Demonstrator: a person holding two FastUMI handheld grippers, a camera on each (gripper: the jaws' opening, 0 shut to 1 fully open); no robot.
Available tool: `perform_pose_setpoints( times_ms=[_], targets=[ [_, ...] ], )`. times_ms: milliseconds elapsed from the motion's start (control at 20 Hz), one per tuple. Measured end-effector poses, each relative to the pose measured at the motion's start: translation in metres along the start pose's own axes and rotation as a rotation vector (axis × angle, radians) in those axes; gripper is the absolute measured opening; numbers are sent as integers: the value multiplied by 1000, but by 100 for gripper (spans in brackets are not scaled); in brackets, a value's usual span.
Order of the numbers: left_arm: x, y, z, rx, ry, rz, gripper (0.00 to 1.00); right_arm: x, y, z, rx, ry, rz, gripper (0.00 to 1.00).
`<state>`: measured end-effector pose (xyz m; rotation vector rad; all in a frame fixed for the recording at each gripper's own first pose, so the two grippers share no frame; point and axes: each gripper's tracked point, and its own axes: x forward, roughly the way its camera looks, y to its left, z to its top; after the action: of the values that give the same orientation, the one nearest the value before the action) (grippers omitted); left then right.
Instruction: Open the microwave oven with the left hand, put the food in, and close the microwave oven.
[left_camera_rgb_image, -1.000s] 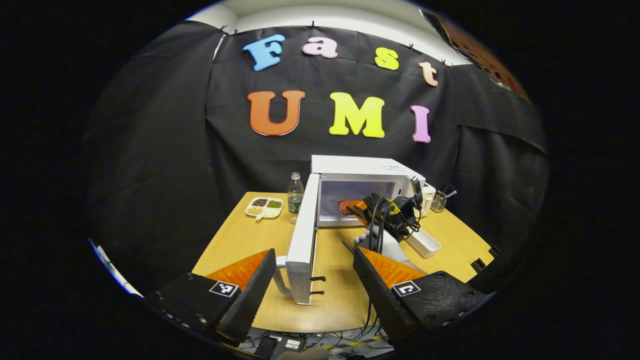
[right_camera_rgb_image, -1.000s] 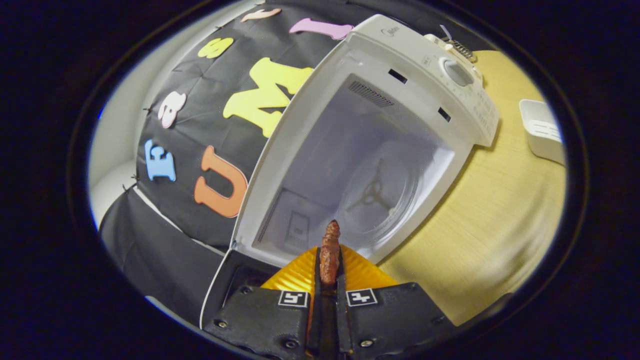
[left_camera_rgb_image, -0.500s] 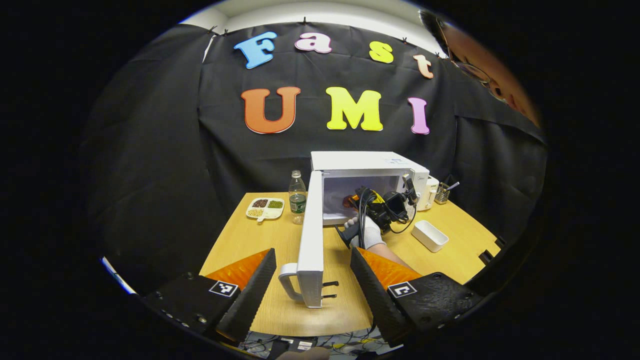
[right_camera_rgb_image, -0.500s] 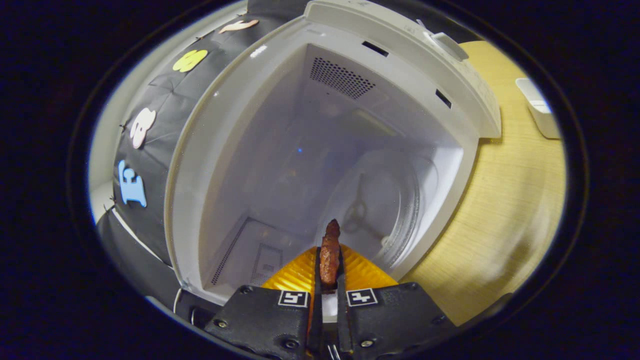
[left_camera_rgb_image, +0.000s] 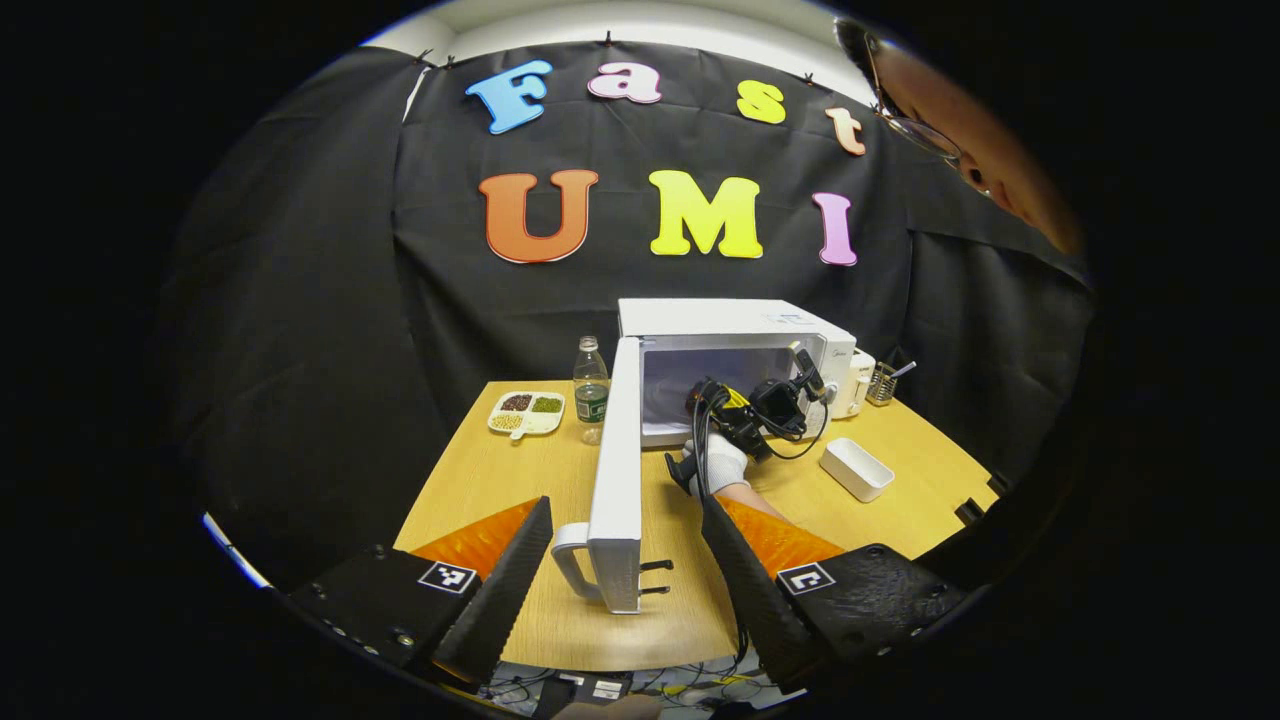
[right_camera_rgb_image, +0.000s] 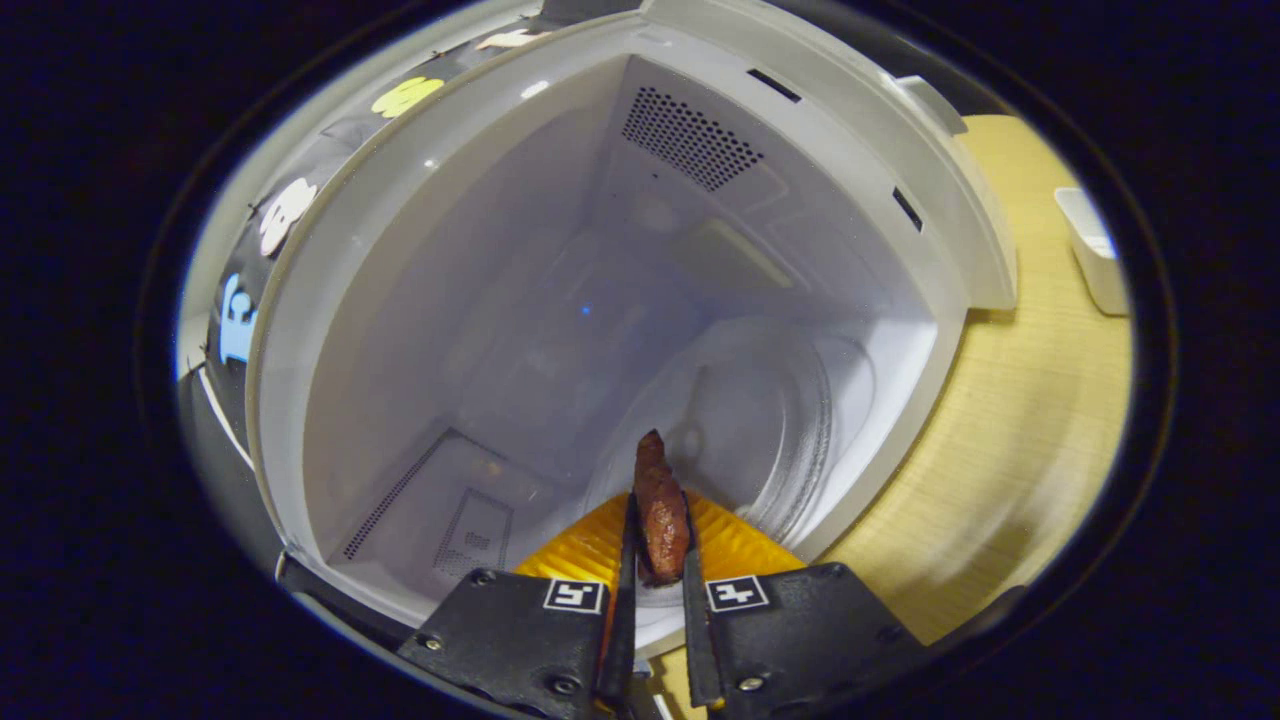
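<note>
The white microwave stands at the back of the wooden table, its door swung wide toward me. My left gripper is open, its fingers on either side of the door's outer edge and handle without touching them. In the left gripper view a gloved hand holds my right gripper at the oven's mouth. In the right gripper view my right gripper is shut on a brown piece of food, which pokes into the microwave cavity just above the glass turntable.
A divided plate of beans and a bottle sit left of the door. A white rectangular box lies right of the oven, and a small holder with utensils stands at the back right. A person leans in at upper right.
My right gripper has pushed the food from outside the oven's opening into its cavity. The left gripper has drawn back slightly, staying open at the door's edge.
</note>
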<state>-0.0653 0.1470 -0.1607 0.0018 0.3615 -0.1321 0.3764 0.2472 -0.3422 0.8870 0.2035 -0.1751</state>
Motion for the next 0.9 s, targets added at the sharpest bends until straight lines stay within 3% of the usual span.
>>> perform_pose_setpoints(
  times_ms=[50,100,150,200,250,300,350,450,500,550,600,650,700,900],
  targets=[
    [0,0,-1,-7,-2,0,93,-1,-3,2,-52,-13,-12,25],
    [0,-1,-2,-16,4,-4,93,-3,-5,6,-99,-30,-26,14],
    [0,-3,-3,-20,7,-8,93,-3,-6,10,-152,-40,-32,18],
    [-1,-3,-2,-18,4,-10,93,-4,-5,10,-187,-43,-30,40],
    [-1,-4,-2,-15,2,-10,93,-6,-3,11,-213,-49,-24,41],
    [0,-2,-3,-16,-1,-8,93,-8,-3,15,-256,-62,-23,50],
    [0,-2,-3,-20,1,-10,93,-12,-1,18,-286,-76,-17,80],
    [0,-3,-4,-21,-1,-8,93,-18,3,27,-338,-112,-7,92],
    [-1,-2,-3,-19,-4,-5,93,-20,6,30,-377,-122,-1,83],
    [-1,-2,-1,-18,-7,-6,93,-24,9,32,-409,-128,10,87],
    [0,-2,-1,-16,-11,-6,93,-27,10,31,-428,-122,17,99],
    [-1,-2,-1,-10,-12,-4,93,-29,8,29,-426,-113,19,90],
    [0,0,0,-1,-19,2,93,-34,6,33,-441,-114,16,100],
    [-1,5,11,6,-52,18,93,-66,9,48,-446,-90,55,100]
  ],
)
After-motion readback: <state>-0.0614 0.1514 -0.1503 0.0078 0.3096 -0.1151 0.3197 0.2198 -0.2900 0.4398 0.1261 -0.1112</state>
